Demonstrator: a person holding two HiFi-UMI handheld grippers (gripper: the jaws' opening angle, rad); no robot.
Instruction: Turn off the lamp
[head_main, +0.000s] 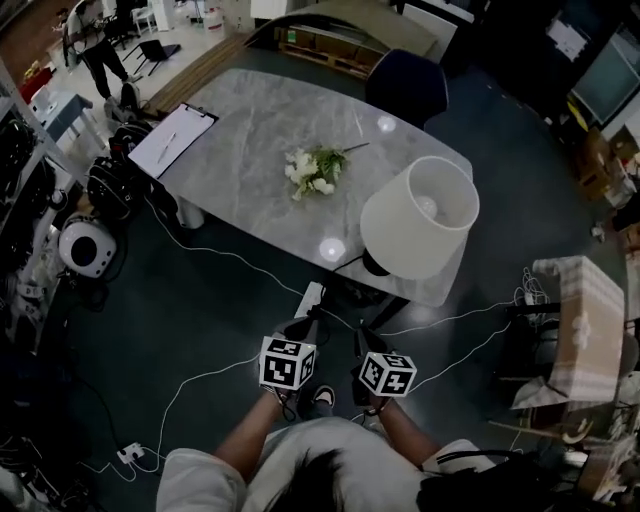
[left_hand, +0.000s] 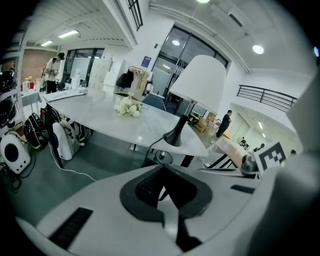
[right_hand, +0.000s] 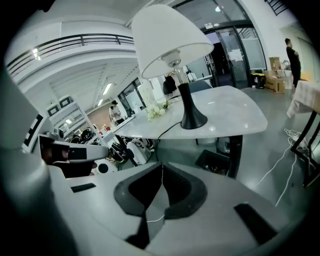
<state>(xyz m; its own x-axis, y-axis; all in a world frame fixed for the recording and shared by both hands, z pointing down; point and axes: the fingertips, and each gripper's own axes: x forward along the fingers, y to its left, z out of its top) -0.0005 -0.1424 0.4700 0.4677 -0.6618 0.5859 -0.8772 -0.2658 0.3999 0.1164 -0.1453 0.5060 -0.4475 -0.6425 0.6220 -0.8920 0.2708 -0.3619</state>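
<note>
- Head view: the lamp stands on the near right corner of the worktop. The left gripper and right gripper are well apart from it, so I judge this is the approach.
- Left gripper view: jaws closed, empty.
- Right gripper view: jaws closed, empty. The next move must reach the switch, which no view shows clearly.
</note>
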